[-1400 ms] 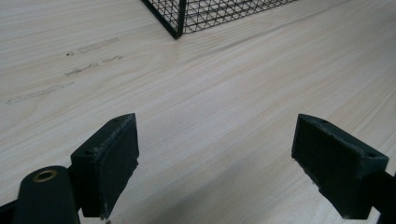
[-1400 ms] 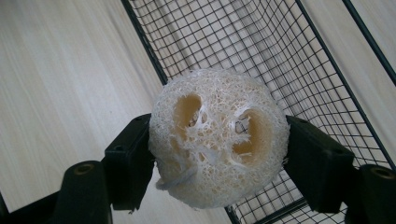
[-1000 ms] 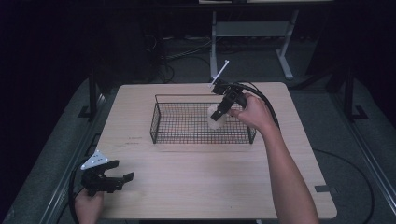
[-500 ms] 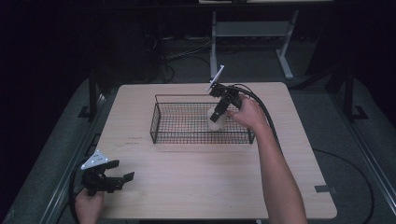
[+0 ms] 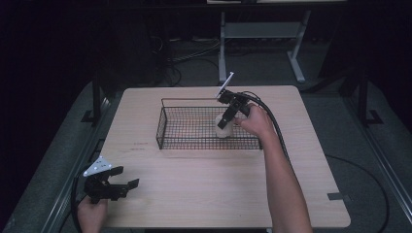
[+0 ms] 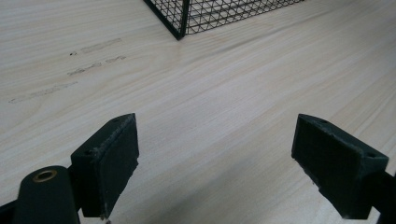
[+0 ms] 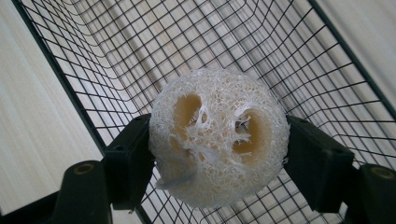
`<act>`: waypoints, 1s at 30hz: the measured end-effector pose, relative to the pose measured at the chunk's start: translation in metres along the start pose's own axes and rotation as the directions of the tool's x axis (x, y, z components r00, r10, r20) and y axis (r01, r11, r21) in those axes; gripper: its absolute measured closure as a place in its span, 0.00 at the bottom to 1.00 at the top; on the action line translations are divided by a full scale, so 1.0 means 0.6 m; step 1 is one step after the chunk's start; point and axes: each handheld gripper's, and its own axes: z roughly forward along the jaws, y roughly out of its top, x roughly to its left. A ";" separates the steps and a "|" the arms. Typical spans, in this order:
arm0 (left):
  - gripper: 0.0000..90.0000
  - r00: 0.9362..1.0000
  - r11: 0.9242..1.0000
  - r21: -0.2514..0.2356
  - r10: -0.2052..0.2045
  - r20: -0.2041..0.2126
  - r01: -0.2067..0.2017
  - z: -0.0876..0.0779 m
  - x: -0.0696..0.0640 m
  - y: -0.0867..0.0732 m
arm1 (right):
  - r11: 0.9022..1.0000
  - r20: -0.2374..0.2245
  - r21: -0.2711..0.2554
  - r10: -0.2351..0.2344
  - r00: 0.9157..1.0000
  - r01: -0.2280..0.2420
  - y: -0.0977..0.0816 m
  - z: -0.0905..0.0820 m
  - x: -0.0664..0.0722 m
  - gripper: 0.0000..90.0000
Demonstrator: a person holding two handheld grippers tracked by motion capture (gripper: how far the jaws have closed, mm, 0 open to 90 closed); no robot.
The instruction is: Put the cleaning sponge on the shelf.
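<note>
Loofah (image 7: 217,137), a pale fibrous round slice with hollow chambers, sits clamped between the jaws of the right gripper (image 5: 224,121), held over the right end of the black wire basket (image 5: 167,138) and low inside its walls. The step in hand looks like setting the sponge down on the basket floor: best to lower it straight until it rests on the mesh, then part the jaws gently, since the springy piece may cling to a pad or roll. The basket's near wall and right end wall stand close around the jaws, so any exit should go straight up. Across the wooden table (image 5: 204,194), the left gripper (image 5: 119,187) rests near the front left corner, jaws wide apart and holding nothing, well clear of the basket.
</note>
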 end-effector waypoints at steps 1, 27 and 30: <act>0.15 1.000 1.000 0.003 0.000 0.001 0.000 0.001 0.000 0.000 | 1.000 -0.006 -0.008 0.011 1.000 -0.011 -0.001 0.005 -0.003 0.32; 0.15 1.000 1.000 0.004 0.004 0.000 -0.004 0.001 0.001 0.001 | 1.000 0.008 0.005 0.026 1.000 -0.026 0.000 0.038 -0.007 0.32; 0.15 1.000 1.000 0.004 0.004 0.000 -0.004 0.001 0.000 0.001 | 1.000 0.008 0.007 0.025 1.000 -0.025 -0.001 0.039 -0.007 0.32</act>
